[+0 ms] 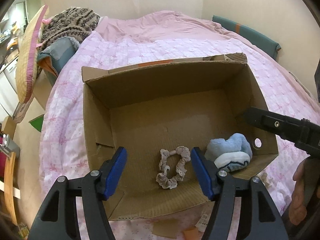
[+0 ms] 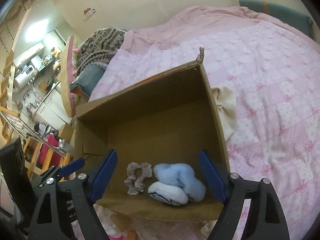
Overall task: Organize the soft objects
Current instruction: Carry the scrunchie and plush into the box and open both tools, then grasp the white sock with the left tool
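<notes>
My left claw [image 1: 158, 172]: hanging wide apart, gripping nothing, over the box's near edge.
Cardboard box [image 1: 96, 108]: sitting on the pink quilt [image 1: 66, 140], holding 2 things.
Scrunchie [image 1: 173, 167]: lying left, just beside the blue plush [image 1: 230, 152].
My right claw [image 2: 158, 178]: gaping too, holding nothing.
Cream cloth [image 2: 227, 108]: resting outside the box's right wall.

There is one cardboard box [image 1: 96, 92] on one bed [image 1: 66, 92]. Between the fingers there is one beige scrunchie [image 1: 173, 167], and just beside the right finger one blue plush toy [image 1: 230, 151]. One cream cloth [image 2: 226, 108] lies beyond the fingers, beside the box.
</notes>
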Available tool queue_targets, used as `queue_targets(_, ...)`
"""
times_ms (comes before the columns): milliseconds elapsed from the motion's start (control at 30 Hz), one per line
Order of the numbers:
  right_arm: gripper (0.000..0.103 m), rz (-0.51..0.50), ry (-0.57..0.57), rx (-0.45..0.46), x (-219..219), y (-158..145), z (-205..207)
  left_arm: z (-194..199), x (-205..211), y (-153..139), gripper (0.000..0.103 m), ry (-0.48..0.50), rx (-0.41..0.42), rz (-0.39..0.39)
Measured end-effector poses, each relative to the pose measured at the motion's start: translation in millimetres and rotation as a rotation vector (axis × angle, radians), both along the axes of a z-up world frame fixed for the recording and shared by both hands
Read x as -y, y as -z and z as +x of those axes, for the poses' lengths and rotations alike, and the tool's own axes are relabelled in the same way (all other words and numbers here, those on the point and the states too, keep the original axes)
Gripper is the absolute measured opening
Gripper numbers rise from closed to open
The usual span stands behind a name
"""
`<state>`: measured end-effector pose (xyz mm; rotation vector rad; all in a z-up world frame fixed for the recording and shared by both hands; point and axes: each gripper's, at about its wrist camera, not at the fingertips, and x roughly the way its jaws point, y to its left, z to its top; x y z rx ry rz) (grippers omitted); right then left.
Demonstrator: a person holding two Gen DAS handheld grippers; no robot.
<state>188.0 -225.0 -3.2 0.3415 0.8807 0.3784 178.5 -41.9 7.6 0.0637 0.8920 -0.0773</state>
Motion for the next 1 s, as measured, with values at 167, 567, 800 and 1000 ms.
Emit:
queue_targets(167,0.089,-0.002,0.003,-0.009,3,-2,-2,-1,1,-2,0.063,-0.006,0.005,0.020)
queue_targets(567,0.089,-0.068,0.001,0.007,6,-10,-20,-23,-7,-10,0.064,-0.031,0.017,0.036)
queue_targets(800,0.089,-0.115,-0.015,-0.025,9,-3,-54,-44,-5,-15,0.064,0.013,-0.003,-0.015)
queue_targets(1000,0.089,-0.143,-0.018,-0.013,6,-4,-65,-52,-18,-26,0.064,-0.030,-0.011,-0.070)
